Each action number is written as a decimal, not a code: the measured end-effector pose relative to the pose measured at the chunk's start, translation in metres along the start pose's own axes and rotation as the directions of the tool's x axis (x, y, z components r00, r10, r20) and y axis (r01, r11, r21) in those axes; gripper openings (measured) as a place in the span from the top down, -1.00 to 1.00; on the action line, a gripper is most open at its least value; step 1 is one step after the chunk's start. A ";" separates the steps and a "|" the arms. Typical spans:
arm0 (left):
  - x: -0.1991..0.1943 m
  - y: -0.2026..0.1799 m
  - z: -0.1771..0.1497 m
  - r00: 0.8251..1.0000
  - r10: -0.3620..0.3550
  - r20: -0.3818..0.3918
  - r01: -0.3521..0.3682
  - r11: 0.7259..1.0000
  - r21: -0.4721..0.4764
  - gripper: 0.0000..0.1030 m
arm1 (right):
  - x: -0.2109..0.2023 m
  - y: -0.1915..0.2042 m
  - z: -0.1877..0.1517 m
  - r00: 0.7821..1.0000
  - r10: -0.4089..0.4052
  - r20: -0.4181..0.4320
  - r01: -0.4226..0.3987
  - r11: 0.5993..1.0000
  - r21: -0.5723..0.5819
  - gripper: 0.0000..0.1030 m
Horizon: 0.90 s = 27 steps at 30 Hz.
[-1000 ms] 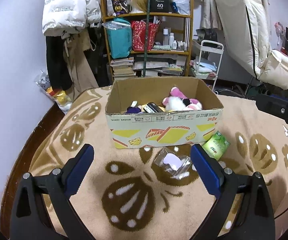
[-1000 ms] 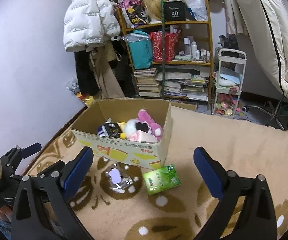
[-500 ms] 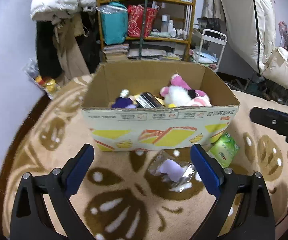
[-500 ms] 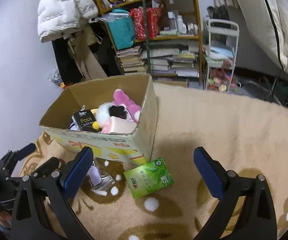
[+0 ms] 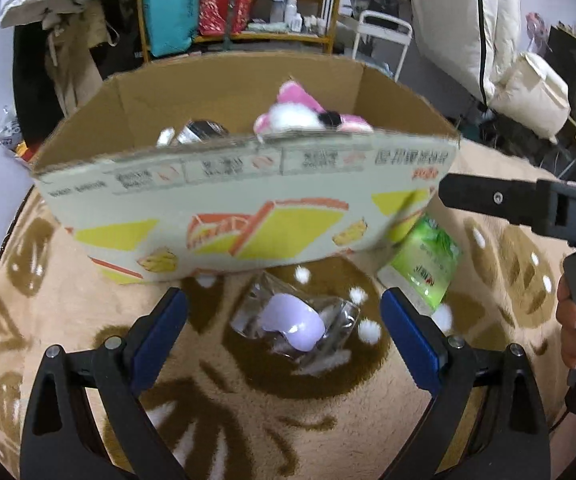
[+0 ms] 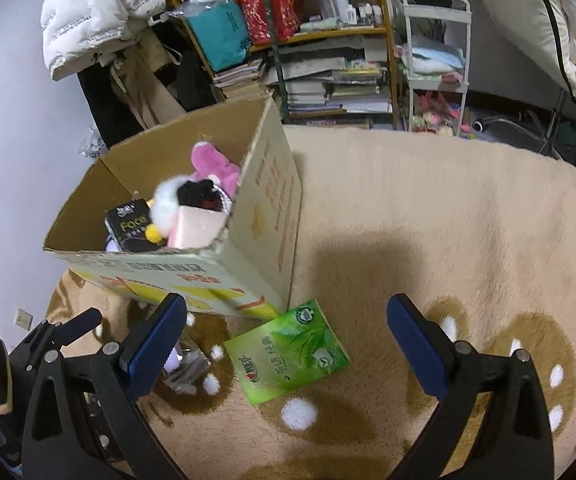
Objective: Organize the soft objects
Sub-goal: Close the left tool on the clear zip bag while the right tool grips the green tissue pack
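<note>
A clear plastic bag with a lilac soft item (image 5: 294, 326) lies on the tan carpet just in front of the cardboard box (image 5: 244, 216). My left gripper (image 5: 284, 330) hangs open over it, the bag lying between its blue pads without touching them. A green tissue pack (image 6: 286, 352) lies by the box's near corner, and my right gripper (image 6: 286, 336) stands open above it, nothing pressed. The box (image 6: 264, 248) holds a pink and white plush toy (image 6: 208, 176), a black pack and other items. The green tissue pack (image 5: 424, 260) is partly behind the box corner in the left wrist view.
A shelf (image 6: 308, 40) full of books, bags and bottles stands behind the box. A white cart (image 6: 436, 68) is beside it, and a white jacket (image 6: 92, 12) hangs at the left. A hand (image 5: 570, 328) grips the right gripper's handle at the right edge.
Both grippers have come down and closer to the carpet. The box, the bagged lilac item and the green pack loom larger. Both stay open.
</note>
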State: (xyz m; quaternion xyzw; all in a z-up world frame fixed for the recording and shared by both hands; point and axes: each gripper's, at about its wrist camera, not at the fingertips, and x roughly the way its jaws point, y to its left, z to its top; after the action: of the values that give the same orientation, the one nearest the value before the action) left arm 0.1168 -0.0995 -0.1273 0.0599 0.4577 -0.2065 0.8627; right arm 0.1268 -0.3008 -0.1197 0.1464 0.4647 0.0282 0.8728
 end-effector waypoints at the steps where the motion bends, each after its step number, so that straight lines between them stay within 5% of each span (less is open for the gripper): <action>1: 0.005 -0.001 -0.001 1.000 0.004 -0.013 -0.004 1.000 0.001 -0.86 | 0.003 -0.001 0.000 1.000 -0.004 -0.008 0.004 1.000 0.003 -1.00; 17: 0.045 -0.023 -0.015 0.991 0.031 -0.130 -0.021 0.996 0.082 -0.86 | 0.033 -0.016 -0.009 0.993 -0.051 -0.110 0.055 0.998 0.038 -1.00; 27: 0.057 -0.026 -0.016 0.989 0.051 -0.137 -0.040 0.996 0.082 -0.87 | 0.041 -0.008 -0.015 0.987 -0.054 -0.149 0.054 0.999 -0.009 -1.00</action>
State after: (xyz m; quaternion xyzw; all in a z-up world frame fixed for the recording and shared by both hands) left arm 0.1221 -0.1359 -0.1811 0.1185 0.5065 -0.2001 0.8303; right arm 0.1372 -0.2970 -0.1627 0.1291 0.5323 0.0165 0.8365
